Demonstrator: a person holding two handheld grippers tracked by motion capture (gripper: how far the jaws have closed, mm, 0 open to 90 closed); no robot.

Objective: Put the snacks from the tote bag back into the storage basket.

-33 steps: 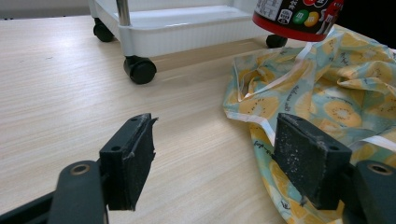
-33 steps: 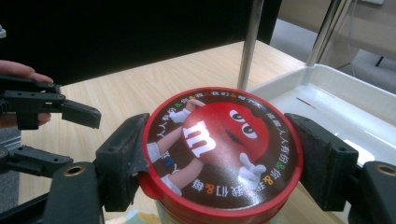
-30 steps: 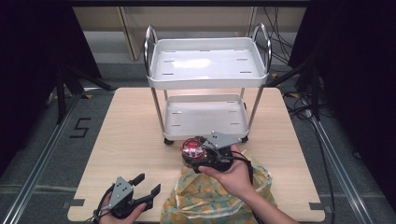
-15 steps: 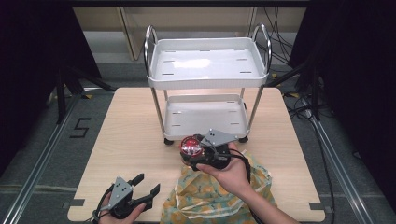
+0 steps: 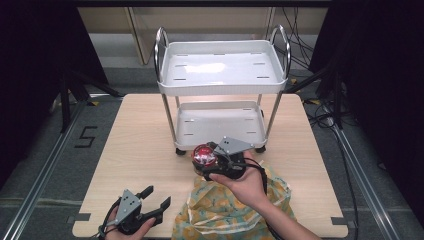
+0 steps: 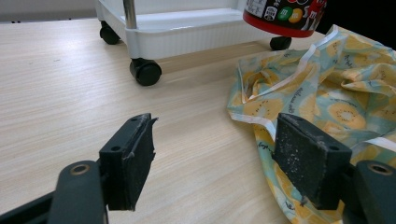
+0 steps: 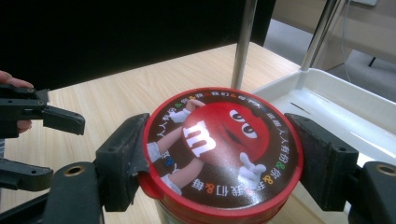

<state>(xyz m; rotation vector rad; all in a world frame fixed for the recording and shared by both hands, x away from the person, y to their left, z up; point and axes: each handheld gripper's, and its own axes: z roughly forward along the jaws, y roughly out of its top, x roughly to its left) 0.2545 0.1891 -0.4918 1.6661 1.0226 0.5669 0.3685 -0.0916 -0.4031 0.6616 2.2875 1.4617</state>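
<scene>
**Red-lidded candy canister in transit from bag to cart: item lifted, not yet shelved**

Red plastic lid, printed with a cartoon candy character, identifies the item in hand; entries run from the person's edge of the desk outward.

1. Left hand-held gripper (image 5: 152,205): low at the near-left corner of the desk (image 5: 145,150), jaws spread wide, nothing between them. Idle, pointing toward the bag.
2. Yellow-and-green patterned bag (image 5: 220,212): slack and crumpled on the near edge of the desk, mouth loose. Whether anything remains inside cannot be told.
3. Right hand-held gripper (image 7: 215,154): raised above the bag's far side, jaws closed against both sides of the lid rim.
4. Candy canister (image 5: 204,155): upright, carried clear of the desk, just in front of the cart's lower tray and near its front casters.
5. White two-tier utility cart (image 5: 220,90): stands on the desk's far half; both trays bare.

Status, as judged: pick-up done. Outstanding: carry the canister over the tray lip, set it down, release. Top or bottom tray undetermined, though the lower one lies closest.
</scene>
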